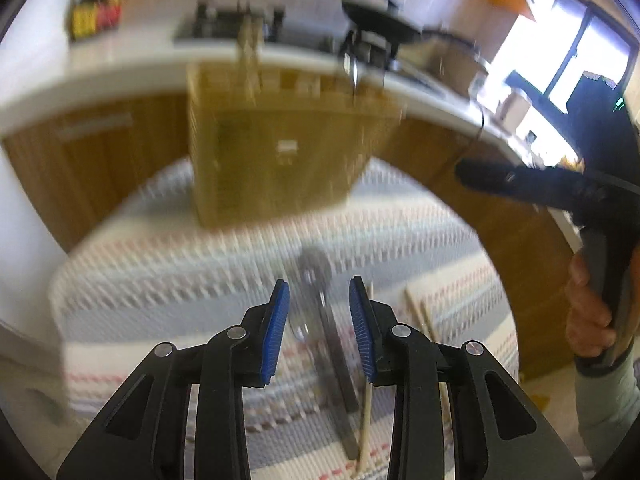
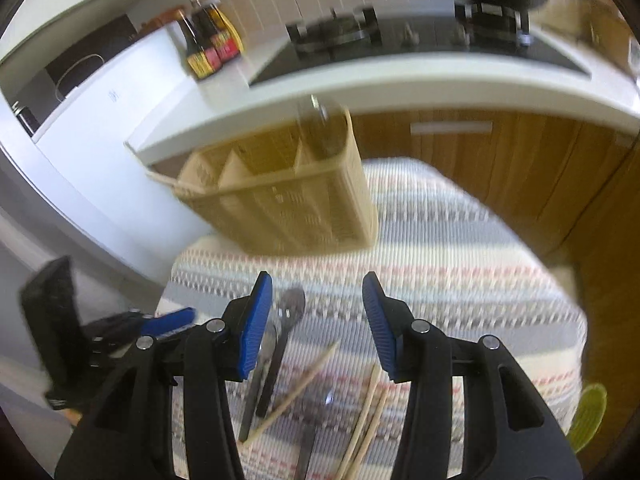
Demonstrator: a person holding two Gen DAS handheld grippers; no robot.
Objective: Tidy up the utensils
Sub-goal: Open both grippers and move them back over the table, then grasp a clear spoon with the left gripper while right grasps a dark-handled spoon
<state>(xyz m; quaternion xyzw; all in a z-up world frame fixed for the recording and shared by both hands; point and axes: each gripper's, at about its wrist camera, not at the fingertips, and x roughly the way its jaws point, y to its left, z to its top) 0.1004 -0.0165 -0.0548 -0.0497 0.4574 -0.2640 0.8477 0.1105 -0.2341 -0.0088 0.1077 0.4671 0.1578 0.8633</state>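
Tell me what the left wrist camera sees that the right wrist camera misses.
Only the left wrist view shows the person's hand gripping the other handle, plus a bright window.

Only the right wrist view shows sauce bottles on the counter and several chopsticks on the mat.

Both show the beige utensil holder, the striped mat, dark spoons and the stove.

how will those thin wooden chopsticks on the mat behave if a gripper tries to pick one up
The chopsticks look slim and wooden, so probably light and stiff. They lie flat on the woven mat, so pinching one may be fiddly, and it could roll or slip aside. One crosses a spoon, which may shift with it.
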